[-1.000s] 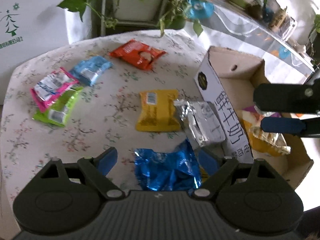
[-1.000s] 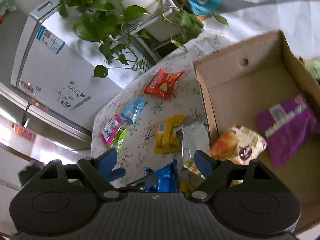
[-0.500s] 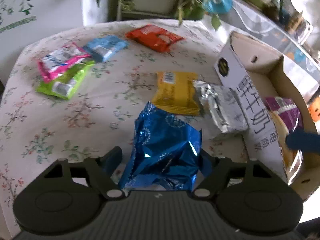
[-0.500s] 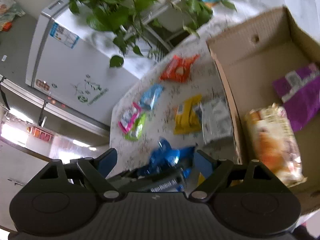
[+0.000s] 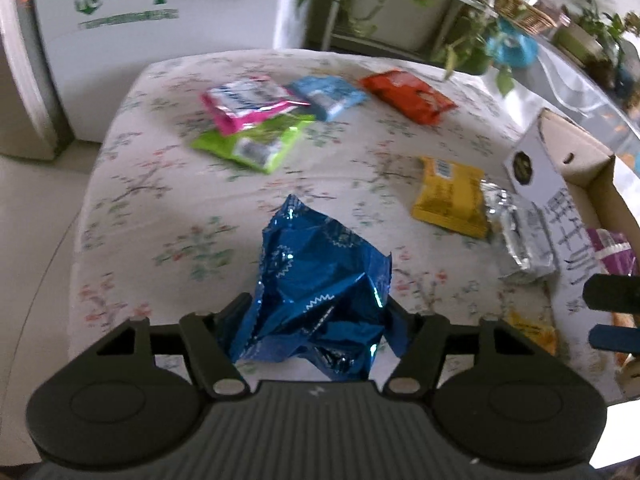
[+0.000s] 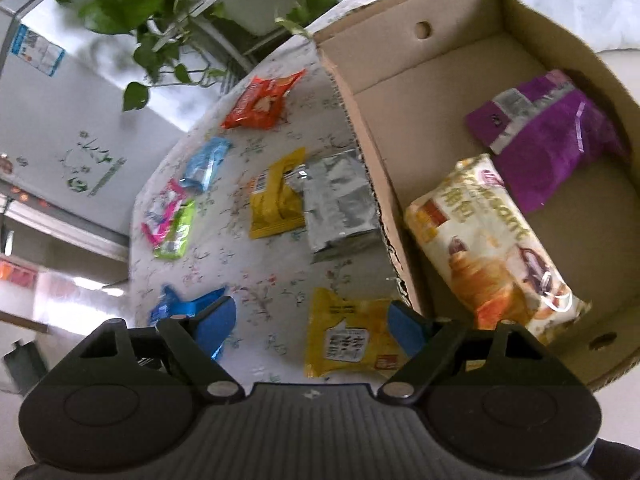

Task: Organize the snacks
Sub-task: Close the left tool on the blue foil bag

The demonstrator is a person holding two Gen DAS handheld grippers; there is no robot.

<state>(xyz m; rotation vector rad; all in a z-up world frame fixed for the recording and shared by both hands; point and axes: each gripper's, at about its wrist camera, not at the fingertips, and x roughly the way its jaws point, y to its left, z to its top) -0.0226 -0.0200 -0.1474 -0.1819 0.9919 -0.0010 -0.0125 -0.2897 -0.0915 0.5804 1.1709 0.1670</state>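
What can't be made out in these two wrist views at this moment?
- Left wrist view: the blue foil bag hides the left gripper's pads, so contact is unclear.
- Left wrist view: the cardboard box runs off the right edge, and the right gripper shows only as dark fingers there.
- Right wrist view: the near yellow packet's label is too blurred to read.
- Right wrist view: the pink packet and green packet overlap, small and smeared.

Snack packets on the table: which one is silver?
The silver foil packet, lying against the cardboard box's outer wall and overlapping the yellow packet. Every other packet on the cloth is brightly coloured.
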